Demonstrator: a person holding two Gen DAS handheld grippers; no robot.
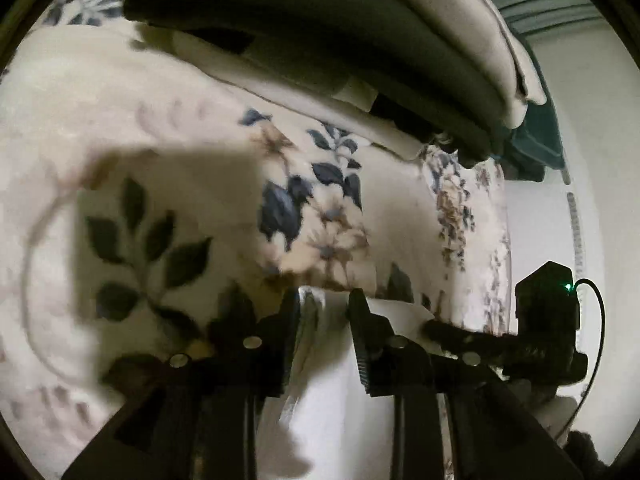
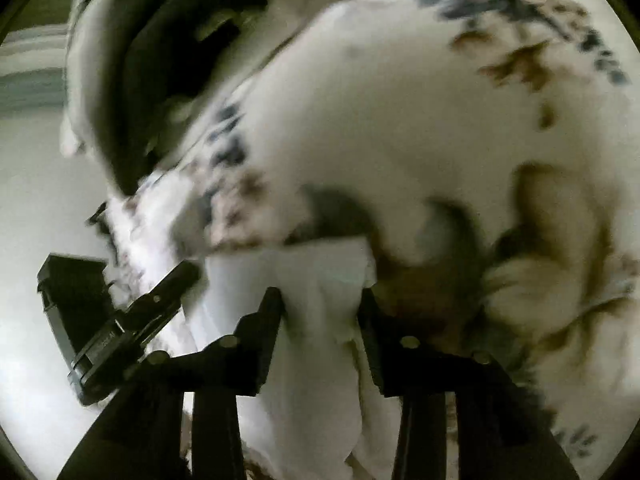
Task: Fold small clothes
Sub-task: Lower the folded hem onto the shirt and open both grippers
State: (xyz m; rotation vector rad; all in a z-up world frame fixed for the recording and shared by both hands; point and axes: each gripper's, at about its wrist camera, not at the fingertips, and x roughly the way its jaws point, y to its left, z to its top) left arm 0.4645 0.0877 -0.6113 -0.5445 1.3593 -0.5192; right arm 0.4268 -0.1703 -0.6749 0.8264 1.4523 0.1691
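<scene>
Low in both frames, each hand-held gripper, left and right, has white cloth between its jaws over a floral bedspread; whether they pinch is unclear. Folded dark and cream clothes are stacked along the top.

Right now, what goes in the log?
left tool: around white cloth | right tool: around white cloth | under: floral bedspread

The left tool points down at a floral bedspread, with a white cloth lying between its black fingers. Whether they press it is unclear. Folded dark and cream clothes are stacked beyond. The other tool shows at right
</scene>
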